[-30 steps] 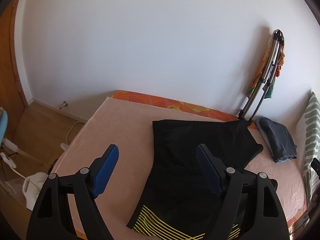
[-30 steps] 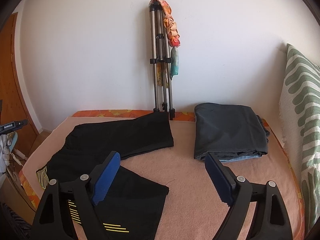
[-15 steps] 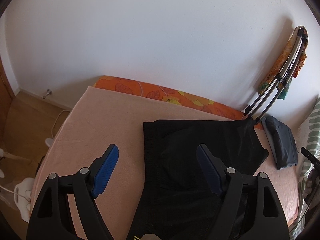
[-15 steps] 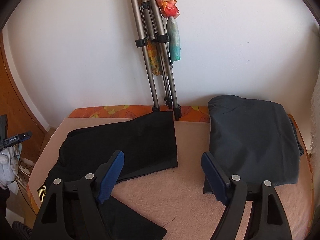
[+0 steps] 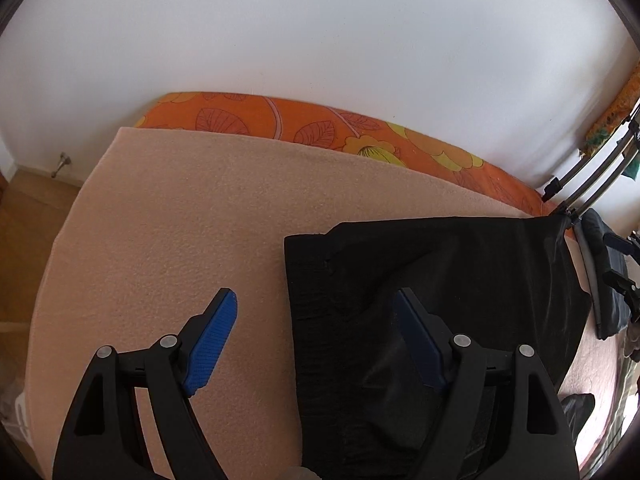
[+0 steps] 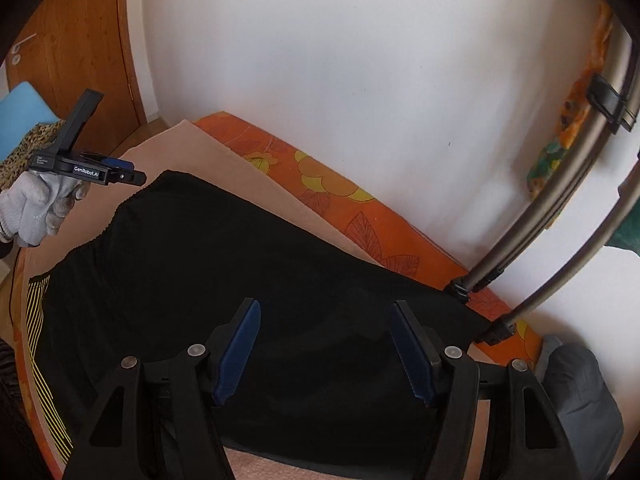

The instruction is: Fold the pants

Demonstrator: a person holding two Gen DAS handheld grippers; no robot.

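On the bed point(image 5: 168, 232), over its peach blanket, one pair of black pants point(image 5: 440, 280) lies spread flat, its yellow-striped hem point(image 6: 44, 360) near the edge. One folded grey garment point(image 6: 576, 392) sits beside it, and one tripod point(image 6: 560, 216) leans against the wall. Two grippers hover above. Fingers of the left gripper point(image 5: 316, 340) stand wide apart, holding nothing, one blue pad over blanket, the other over the waistband. Fingers of the right gripper point(image 6: 326, 354) also stand apart and empty, above a pant leg. One white-gloved hand point(image 6: 36, 208) grips the left tool.
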